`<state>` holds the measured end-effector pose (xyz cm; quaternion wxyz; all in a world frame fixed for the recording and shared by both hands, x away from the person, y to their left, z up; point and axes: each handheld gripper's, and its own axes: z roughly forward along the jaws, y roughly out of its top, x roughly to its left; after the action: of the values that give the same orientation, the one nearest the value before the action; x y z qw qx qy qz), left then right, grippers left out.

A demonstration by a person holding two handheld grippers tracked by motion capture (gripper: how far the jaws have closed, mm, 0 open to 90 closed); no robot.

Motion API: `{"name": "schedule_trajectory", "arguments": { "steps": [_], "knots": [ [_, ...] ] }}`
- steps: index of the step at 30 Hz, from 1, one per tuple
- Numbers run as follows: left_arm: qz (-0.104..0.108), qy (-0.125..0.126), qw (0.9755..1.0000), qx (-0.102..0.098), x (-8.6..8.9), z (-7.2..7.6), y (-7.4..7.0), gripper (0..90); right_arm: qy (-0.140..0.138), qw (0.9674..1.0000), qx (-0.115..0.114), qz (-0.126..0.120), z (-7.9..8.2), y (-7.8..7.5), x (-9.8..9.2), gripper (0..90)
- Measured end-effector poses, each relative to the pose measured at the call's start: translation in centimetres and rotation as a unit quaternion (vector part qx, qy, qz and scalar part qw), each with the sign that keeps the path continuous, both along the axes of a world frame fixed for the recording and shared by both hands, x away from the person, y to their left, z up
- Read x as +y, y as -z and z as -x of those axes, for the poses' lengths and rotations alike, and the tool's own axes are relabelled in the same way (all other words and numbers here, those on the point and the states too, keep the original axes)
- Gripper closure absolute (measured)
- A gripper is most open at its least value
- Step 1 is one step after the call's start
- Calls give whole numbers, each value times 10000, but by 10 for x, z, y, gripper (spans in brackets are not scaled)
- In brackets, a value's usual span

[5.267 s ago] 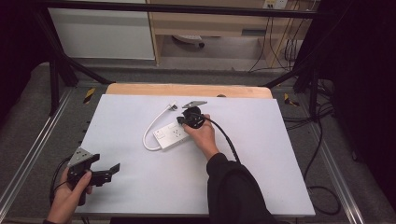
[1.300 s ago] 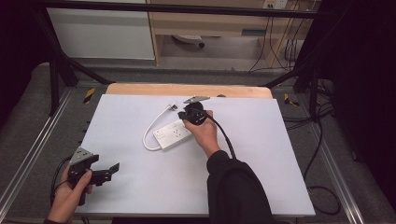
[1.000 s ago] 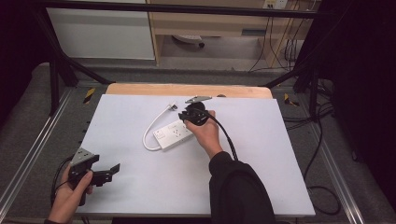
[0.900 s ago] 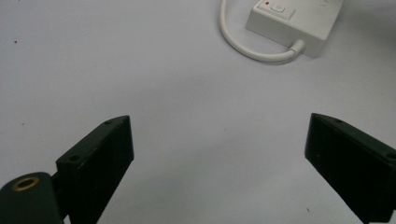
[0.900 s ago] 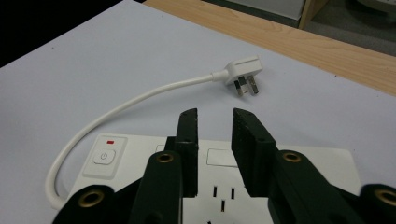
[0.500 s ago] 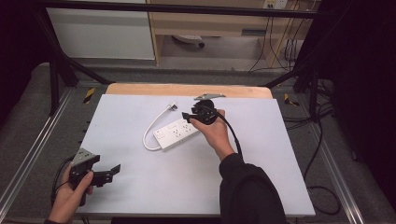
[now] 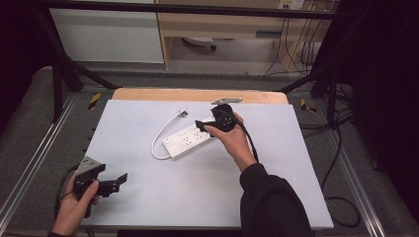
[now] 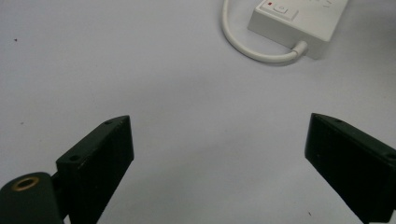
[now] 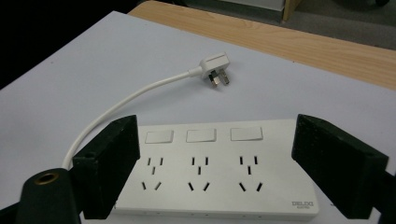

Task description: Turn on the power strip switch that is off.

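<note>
Since the earliest picture the right hand-held gripper (image 7: 203,123) had drifted to the right along the white power strip (image 7: 190,141), from near the strip's middle toward its far right end, and the forearm behind it had swung the same way. Over the same span the left hand-held gripper (image 7: 120,180) had kept its place near the front left corner of the desk (image 7: 276,197), and the strip itself lay where it had been.

Seen from above, the right hand (image 7: 233,140) held its hand-held gripper low over the right end of the strip, jaws pointing left along it. In the right gripper view the two black jaws stood wide apart, one on either side of the strip's width, with nothing pinched between them; whether they touched the casing could not be told. Between them the strip showed three white rocker switches (image 9: 200,135) in a row above three sets of sockets, and a small grey brand mark near one corner.

The strip's white cable (image 9: 126,109) curved off its far end in a loop and ended in a white plug (image 9: 215,67) lying on its side on the desk, prongs showing, near the wooden back edge (image 7: 197,95).

The left hand (image 7: 74,210) gripped its hand-held gripper just above the desk surface. In the left gripper view its jaws gaped wide and empty over bare desk, with the switch end of the strip (image 8: 299,21) and a bend of cable well ahead of them.
</note>
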<state>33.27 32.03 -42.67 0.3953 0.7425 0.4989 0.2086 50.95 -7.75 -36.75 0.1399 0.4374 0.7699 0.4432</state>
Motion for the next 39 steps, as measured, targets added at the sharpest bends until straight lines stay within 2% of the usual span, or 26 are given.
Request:
{"name": "schedule_trajectory", "arguments": {
  "steps": [3, 5, 7, 9, 10, 12, 14, 18, 21, 23, 30, 33, 39],
  "knots": [
    [16, 31, 10000, -9, 0, 0, 0, 81, 44, 10000, 11, 76, 1, -2, -2, 107],
    [23, 17, 10000, 5, 0, 1, 0, 80, 66, 10000, 40, 12, 2, -2, -4, 92],
    [-4, 37, 10000, 12, 0, 0, 0, 81, 41, 10000, 71, 53, 2, -3, -6, 74],
    [35, 12, 10000, 3, 0, 0, 0, 81, 75, 10000, -12, 42, 4, -6, -8, 75],
    [15, 19, 10000, 21, 0, 0, 0, 81, 42, 10000, 22, -41, 5, -6, -10, 62],
    [21, 57, 10000, -11, 0, 0, -1, 81, 1, 10000, -46, 76, 8, -9, -11, 62],
    [28, 57, 9999, -81, 3, 1, -3, 79, 22, 9999, -132, 23, 11, -11, -15, 61],
    [121, -145, 9998, -99, 12, 0, -4, 71, 51, 9993, -353, -81, 22, -15, -29, 58],
    [146, -243, 9996, -60, 15, 0, -3, 76, 78, 9994, -304, -113, 29, -15, -39, 57],
    [127, -194, 9997, -85, 13, 0, -4, 79, 139, 9992, -371, -107, 35, -13, -49, 55],
    [41, -50, 10000, -34, 7, 1, -2, 79, 363, 9981, -365, -341, 53, -3, -78, 55],
    [43, -43, 10000, -34, 7, 0, -1, 78, 422, 9978, -424, -274, 61, 0, -88, 54],
    [51, -44, 10000, -38, 7, 1, -1, 78, 559, 9966, -480, -376, 79, 6, -108, 51]
  ]
}}
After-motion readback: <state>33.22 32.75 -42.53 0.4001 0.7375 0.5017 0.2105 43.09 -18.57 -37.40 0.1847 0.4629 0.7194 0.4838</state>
